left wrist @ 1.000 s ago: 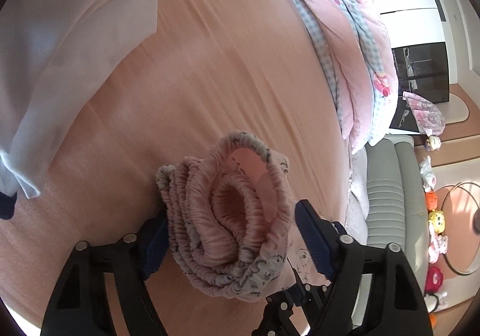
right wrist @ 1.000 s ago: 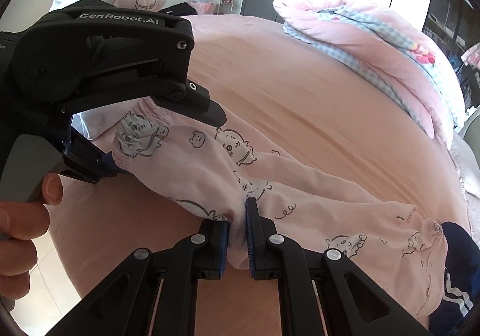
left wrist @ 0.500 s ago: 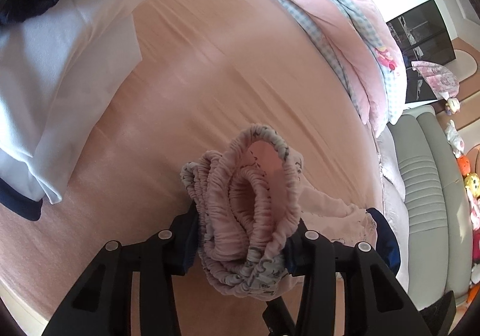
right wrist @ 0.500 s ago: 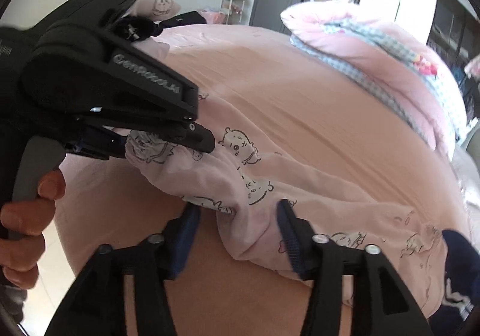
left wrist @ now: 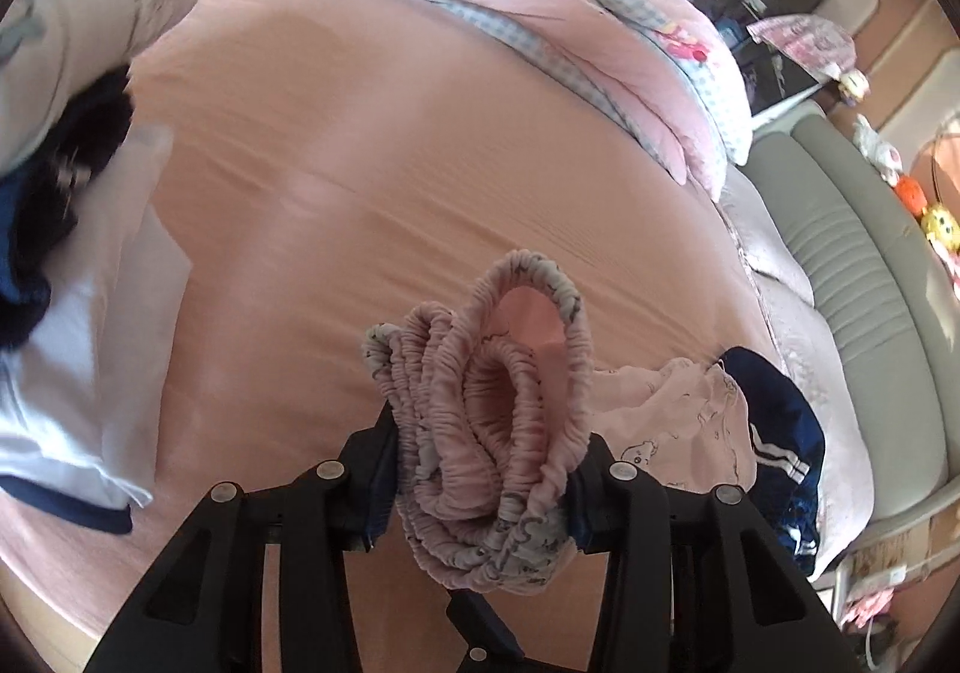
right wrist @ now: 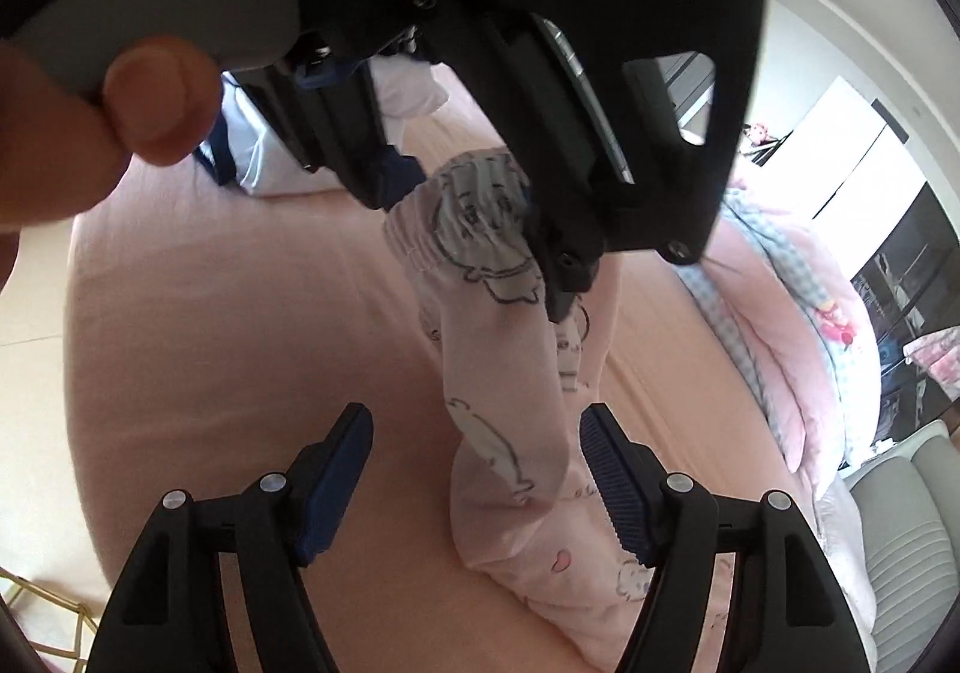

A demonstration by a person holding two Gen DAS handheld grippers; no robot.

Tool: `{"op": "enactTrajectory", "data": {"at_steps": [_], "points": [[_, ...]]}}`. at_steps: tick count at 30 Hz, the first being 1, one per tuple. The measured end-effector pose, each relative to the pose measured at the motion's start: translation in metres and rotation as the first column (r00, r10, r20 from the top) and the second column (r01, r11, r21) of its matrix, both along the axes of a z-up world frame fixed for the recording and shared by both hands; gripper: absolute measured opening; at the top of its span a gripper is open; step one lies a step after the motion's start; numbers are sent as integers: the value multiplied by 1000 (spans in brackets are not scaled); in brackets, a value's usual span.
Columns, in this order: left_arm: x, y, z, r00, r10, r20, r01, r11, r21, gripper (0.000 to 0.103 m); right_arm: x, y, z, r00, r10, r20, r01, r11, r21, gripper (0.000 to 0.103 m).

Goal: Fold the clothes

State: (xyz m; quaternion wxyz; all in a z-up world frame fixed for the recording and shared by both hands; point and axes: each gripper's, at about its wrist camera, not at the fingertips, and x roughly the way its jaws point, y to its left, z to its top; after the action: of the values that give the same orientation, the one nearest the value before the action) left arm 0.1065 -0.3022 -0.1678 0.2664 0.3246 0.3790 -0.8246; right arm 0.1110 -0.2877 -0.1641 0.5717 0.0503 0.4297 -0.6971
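1. A bed with a peach-pink sheet (left wrist: 372, 144) fills both views. A pair of pale pink children's pants (right wrist: 510, 421), printed with small cartoon animals, is lifted partly off it.
2. The left gripper (left wrist: 480, 469) is clamped on the bunched elastic waistband (left wrist: 480, 409) of the pants. Its blue pads press the gathered folds from both sides, and the waistband rises above the fingertips as a ruffled loop.
3. From the right wrist camera, the left gripper (right wrist: 516, 205) appears overhead, large and black, with the pants hanging down from it in a stretched column toward the sheet.
4. The right gripper (right wrist: 474, 469) stands wide. Its jaws have just been opening. The pant leg runs between the two pads, closer to the right-hand pad (right wrist: 618, 493), and neither pad presses it.
5. The lower end of the pants lies crumpled on the sheet, just beside a dark navy garment with white stripes (left wrist: 774, 433).
6. A thumb (right wrist: 156, 108) of the person's left hand rests on the grey handle at upper left.
7. A folded white garment with navy trim (left wrist: 66, 373) lies on the sheet's left side, well apart from the pants. A rolled pink quilt (left wrist: 570, 6) sits at the far edge.
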Motion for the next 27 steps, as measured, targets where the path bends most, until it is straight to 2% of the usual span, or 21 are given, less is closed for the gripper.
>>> {"op": "enactTrajectory", "data": {"at_steps": [3, 6, 9, 11, 13, 16, 18, 20, 23, 27], "points": [[-11, -2, 4, 998, -53, 18, 53, 998, -16, 40, -10, -6, 4, 999, -22, 49, 23, 1000, -15, 71], [-14, -7, 5, 998, -64, -10, 64, 998, 16, 36, -26, -10, 9, 983, -33, 181, 37, 999, -15, 71], [-20, -8, 8, 996, -83, -18, 83, 996, 26, 36, -49, -9, 21, 933, -37, 359, 48, 999, -22, 71], [-25, -6, 12, 994, -108, -10, 108, 994, 24, 36, -65, -5, 29, 900, -46, 434, 65, 997, -30, 71], [-35, -5, 16, 992, -128, -4, 129, 991, 37, 36, -78, 0, 36, 882, -52, 468, 79, 996, -39, 71], [-49, -2, 21, 986, -164, -3, 164, 983, 79, 36, -90, 10, 41, 874, -107, 474, 143, 989, -41, 71], [-60, 1, 24, 981, -194, 7, 192, 976, 99, 36, -99, 17, 44, 850, -120, 513, 169, 984, -49, 71], [-71, 8, 28, 972, -232, 29, 228, 969, 94, 36, -89, 25, 49, 824, -118, 554, 177, 983, -54, 71], [-85, 21, 36, 961, -270, 60, 266, 962, 65, 36, -96, 32, 54, 814, -145, 562, 218, 974, -64, 71], [-97, 28, 43, 958, -280, 59, 275, 958, 80, 36, -109, 39, 58, 781, -198, 592, 300, 951, -78, 71]]}}
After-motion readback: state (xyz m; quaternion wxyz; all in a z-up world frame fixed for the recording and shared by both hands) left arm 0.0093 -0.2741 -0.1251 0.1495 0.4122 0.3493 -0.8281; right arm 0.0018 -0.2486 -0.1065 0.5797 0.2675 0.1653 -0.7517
